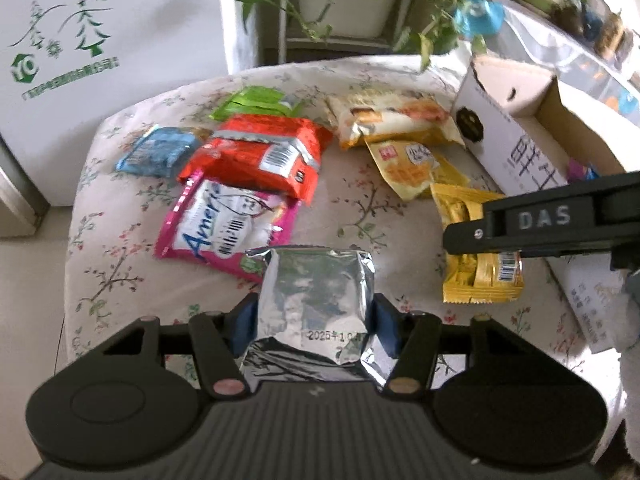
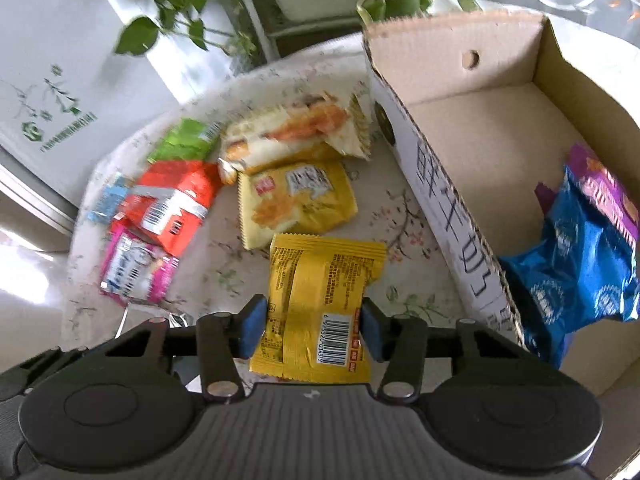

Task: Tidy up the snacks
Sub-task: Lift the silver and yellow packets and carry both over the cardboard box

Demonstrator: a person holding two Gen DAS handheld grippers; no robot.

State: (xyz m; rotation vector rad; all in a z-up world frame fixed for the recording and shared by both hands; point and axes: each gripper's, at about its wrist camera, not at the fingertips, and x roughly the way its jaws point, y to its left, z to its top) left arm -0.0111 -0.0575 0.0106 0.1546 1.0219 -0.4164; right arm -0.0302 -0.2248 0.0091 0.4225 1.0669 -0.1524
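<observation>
Both picks look made. The left tongs (image 1: 314,322) clamp a crinkled silver foil packet (image 1: 316,300) and the right tongs (image 2: 314,330) clamp a yellow plastic wafer packet (image 2: 320,300), both over the floral cushion (image 1: 120,248). Next comes lifting them into the open cardboard box (image 2: 472,120). Only the right wrist view shows the blue and purple packets (image 2: 576,264) lying inside it.

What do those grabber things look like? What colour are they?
Both are black plastic. The left gripper and the right gripper each have a ribbed grey-black middle, two round discs at the sides, jointed bars with metal pins, and blue pads on the fingers. White letters "DAS" mark the right one's side.
</observation>
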